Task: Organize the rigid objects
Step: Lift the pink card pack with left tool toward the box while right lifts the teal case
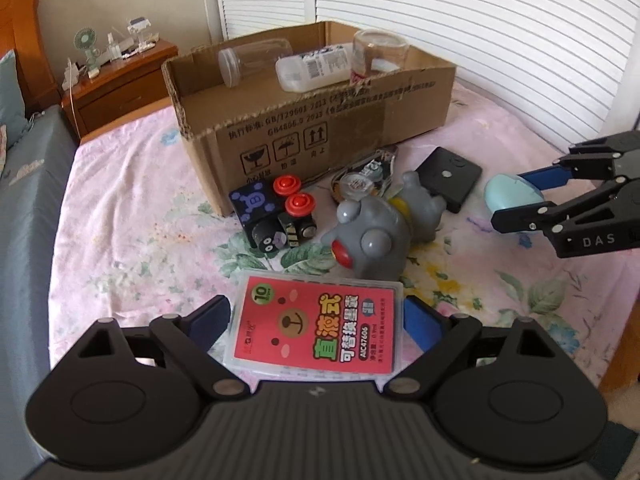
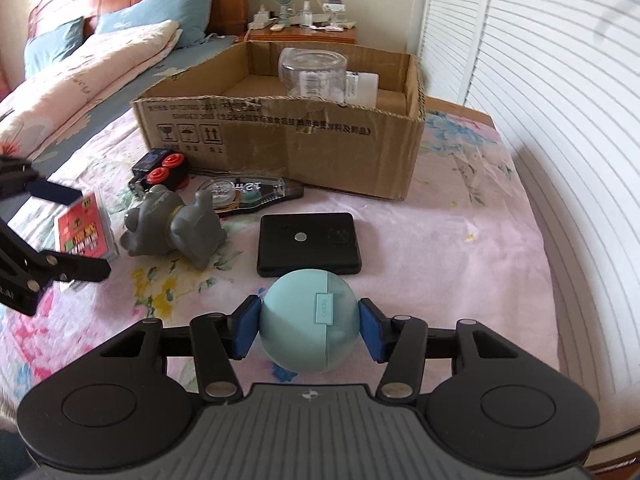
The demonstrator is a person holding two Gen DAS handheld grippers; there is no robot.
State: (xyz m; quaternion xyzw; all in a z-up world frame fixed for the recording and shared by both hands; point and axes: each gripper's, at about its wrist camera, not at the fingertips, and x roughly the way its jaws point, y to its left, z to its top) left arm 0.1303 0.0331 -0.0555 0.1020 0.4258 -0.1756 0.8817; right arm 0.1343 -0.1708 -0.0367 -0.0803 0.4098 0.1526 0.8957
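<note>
My left gripper (image 1: 316, 316) has its blue pads on both sides of a red-labelled clear plastic case (image 1: 316, 324) that lies on the floral bedsheet; the pads look close to its sides. My right gripper (image 2: 308, 328) is closed on a round pale-blue case (image 2: 308, 324), pads touching both sides; it also shows in the left wrist view (image 1: 512, 196). A cardboard box (image 1: 320, 128) (image 2: 280, 136) stands behind, holding clear jars (image 1: 252, 60) and a white bottle (image 1: 316, 68).
In front of the box lie a black toy with red buttons (image 1: 276, 212), a grey toy figure (image 1: 380, 228), a correction-tape dispenser (image 2: 248, 192) and a flat black device (image 2: 308, 244). A wooden nightstand (image 1: 120, 80) is far left; white shutters (image 1: 480, 20) stand behind. The bed edge is at right.
</note>
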